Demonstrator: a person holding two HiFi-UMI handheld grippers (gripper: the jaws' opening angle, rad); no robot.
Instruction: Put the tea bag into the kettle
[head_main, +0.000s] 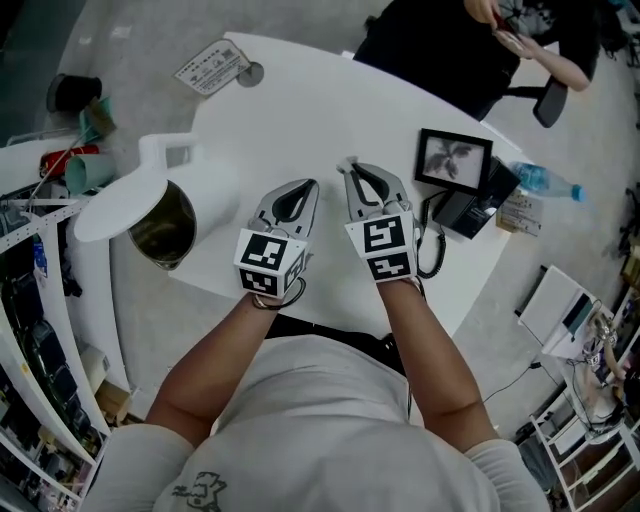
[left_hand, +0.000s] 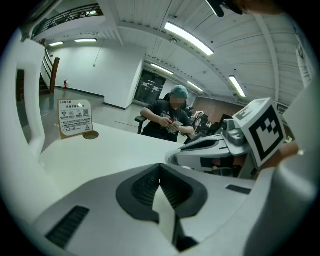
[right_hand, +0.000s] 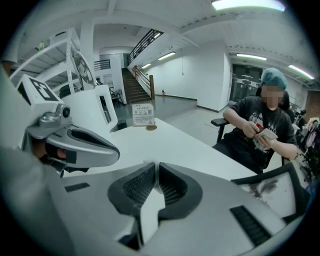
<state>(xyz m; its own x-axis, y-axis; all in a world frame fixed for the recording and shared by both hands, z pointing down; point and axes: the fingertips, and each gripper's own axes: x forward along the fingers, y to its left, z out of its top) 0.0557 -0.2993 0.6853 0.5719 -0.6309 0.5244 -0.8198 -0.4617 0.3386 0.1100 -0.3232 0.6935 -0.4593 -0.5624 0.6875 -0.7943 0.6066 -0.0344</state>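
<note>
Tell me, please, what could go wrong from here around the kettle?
1. No tea bag shows clearly; the right gripper is shut with nothing discernible between its jaws, so it may hold only a sliver that slips.
2. The left gripper sits between it and the open kettle near the table edge; reaching across might knock either.

White round table (head_main: 330, 110); grey floor (head_main: 130, 40); ceiling striplights (left_hand: 187, 37)

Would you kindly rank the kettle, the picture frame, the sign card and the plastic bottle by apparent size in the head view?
1. kettle, clearly the largest.
2. picture frame.
3. sign card and plastic bottle: too alike to rank; the bottle looks longer, the card wider.
</note>
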